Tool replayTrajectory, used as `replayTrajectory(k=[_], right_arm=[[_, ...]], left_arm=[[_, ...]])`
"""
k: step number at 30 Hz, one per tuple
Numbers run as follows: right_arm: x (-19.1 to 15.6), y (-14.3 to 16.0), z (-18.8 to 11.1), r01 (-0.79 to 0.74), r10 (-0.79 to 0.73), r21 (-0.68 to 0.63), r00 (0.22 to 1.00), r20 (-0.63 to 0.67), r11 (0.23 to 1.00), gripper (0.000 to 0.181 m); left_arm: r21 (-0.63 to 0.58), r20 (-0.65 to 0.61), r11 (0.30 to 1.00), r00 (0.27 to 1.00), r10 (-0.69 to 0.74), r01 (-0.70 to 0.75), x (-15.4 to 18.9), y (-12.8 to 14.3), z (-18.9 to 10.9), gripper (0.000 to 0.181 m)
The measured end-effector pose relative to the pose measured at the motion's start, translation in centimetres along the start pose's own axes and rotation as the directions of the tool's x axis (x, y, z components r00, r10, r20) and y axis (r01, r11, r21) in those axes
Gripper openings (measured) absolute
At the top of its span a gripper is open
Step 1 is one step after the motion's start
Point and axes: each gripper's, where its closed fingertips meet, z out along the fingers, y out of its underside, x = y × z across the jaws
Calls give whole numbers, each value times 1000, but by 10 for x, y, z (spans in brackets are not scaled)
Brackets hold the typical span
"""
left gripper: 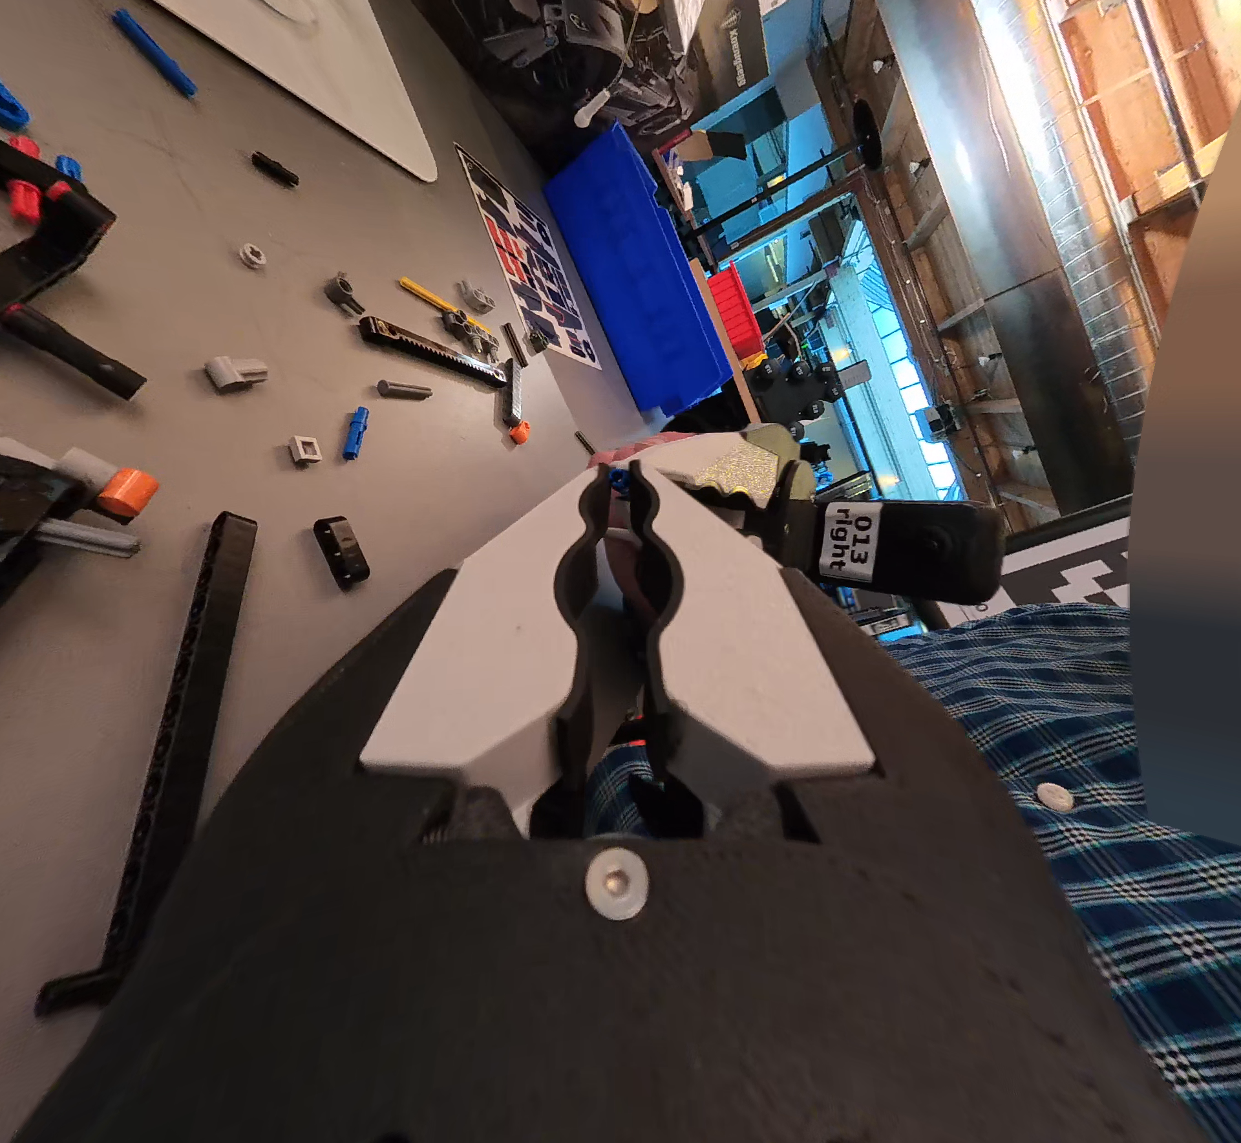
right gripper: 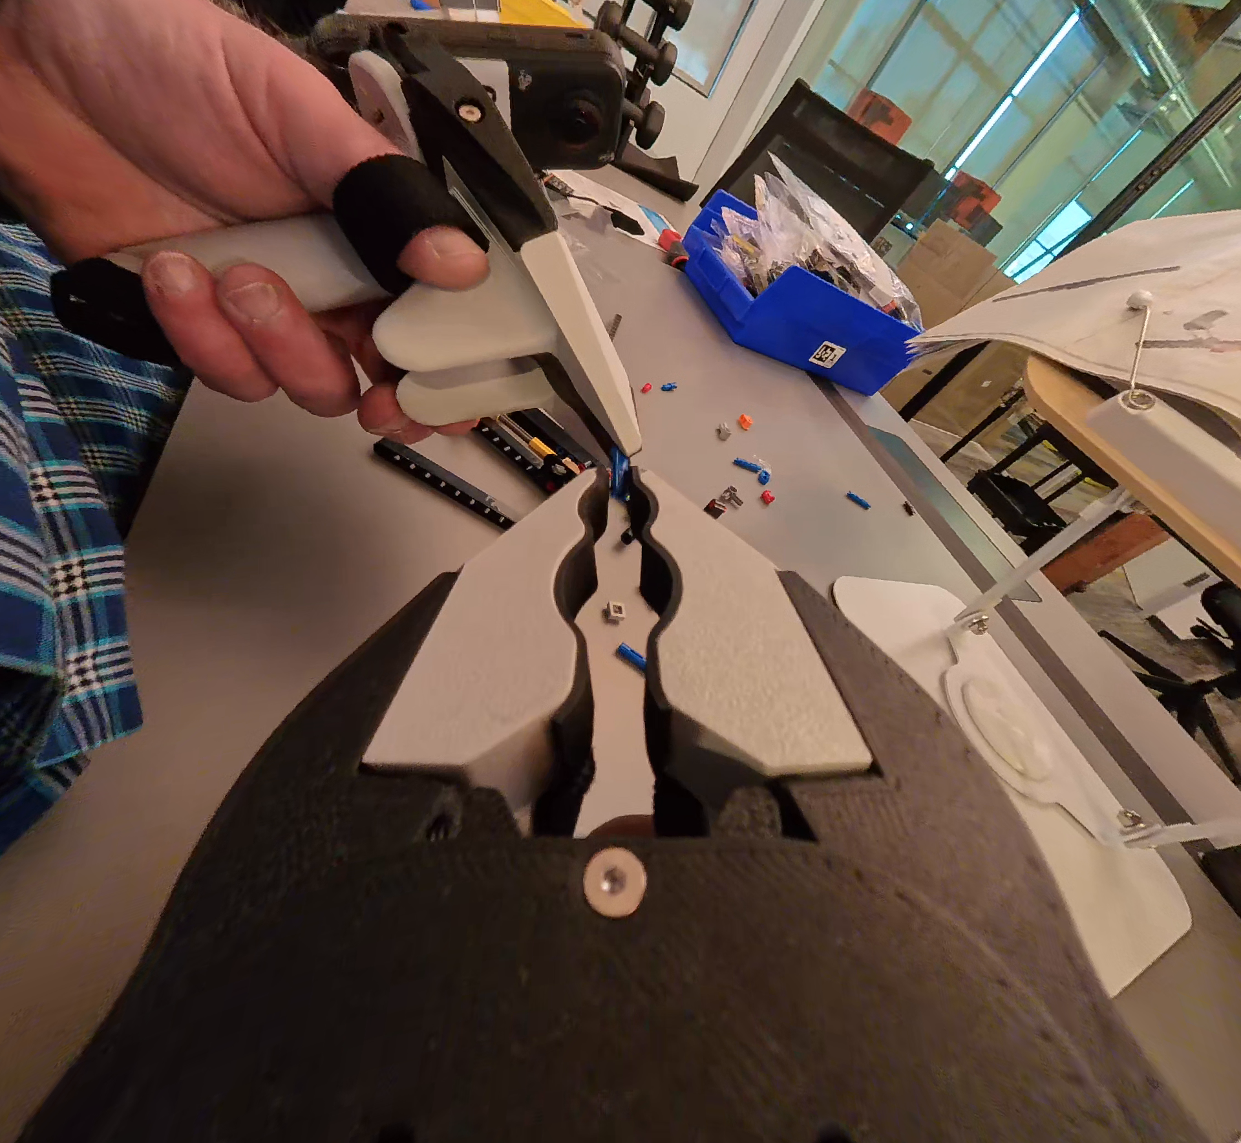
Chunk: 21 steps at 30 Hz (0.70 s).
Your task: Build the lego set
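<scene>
Left tool [left gripper: 619,481]: fingers nearly together, tips pinching a small blue pin [left gripper: 618,478]; held above the bench [left gripper: 168,224].
Right tool [right gripper: 621,485]: fingers nearly together, tips gripping the same blue pin [right gripper: 619,478] from the opposite end.
Meeting point: in the right wrist view the left tool's [right gripper: 628,442] white tip touches the pin just beyond the right tool's tips; both tools meet tip to tip in the air over the bench [right gripper: 268,540].
Hand [right gripper: 221,184]: a person's hand wraps the left tool's grey handle, black straps round two fingers.
Loose parts, left wrist view: long black beam [left gripper: 181,728] near left; short black brick [left gripper: 341,552] beside it; grey square piece [left gripper: 306,450] and blue connector [left gripper: 356,432] farther out; black toothed rack [left gripper: 433,350] with a yellow axle [left gripper: 430,296] beyond; blue axle [left gripper: 154,53] far left.
Partial assembly [left gripper: 47,224]: black frame with red and blue pins, at the left edge.
Sticker sheet [left gripper: 530,264]: flat on the bench, far side, beside a blue bin [left gripper: 631,278].
Blue bin, right wrist view [right gripper: 799,311]: far right on the bench, filled with clear parts bags.
Sleeve [left gripper: 1074,808]: blue plaid, at near right.
</scene>
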Motion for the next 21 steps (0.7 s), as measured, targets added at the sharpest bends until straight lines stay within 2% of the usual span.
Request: replayTrajectory(k=[8,10,12,14,15,17,18,19,20,21], right_arm=[[-3,1,0,-8,9,-16,1000,23,1000,1],[-3,2,1,-29,30,-25,999,37,999,1],[-6,4,2,-56,58,-38,996,62,998,2],[-11,7,6,-77,83,-58,992,90,995,1],[-13,8,8,-91,98,-71,990,103,993,1],[-16,14,15,-134,149,-118,981,127,984,1],[-18,17,19,-147,165,-138,977,133,980,1],[-21,19,22,-161,184,-162,972,144,974,1],[-25,24,26,-169,203,-199,966,161,965,2],[-27,25,30,-164,203,-219,965,166,962,1]], left_arm=[[-12,2,1000,1000,10,-10,1,3,-2,6],[-16,25,998,998,65,-65,6,4,-8,28],[-41,109,977,971,211,-208,7,1,-23,37],[-123,237,907,876,420,-402,0,-9,-45,43],[-195,312,841,781,540,-504,-9,-18,-59,46],[-420,400,665,532,747,-618,-36,-31,-89,55],[-546,393,579,426,815,-606,-52,-32,-104,63],[-641,369,511,353,859,-573,-66,-33,-116,72],[-701,340,465,318,885,-542,-78,-31,-126,76],[-725,319,449,323,891,-523,-88,-27,-131,78]])
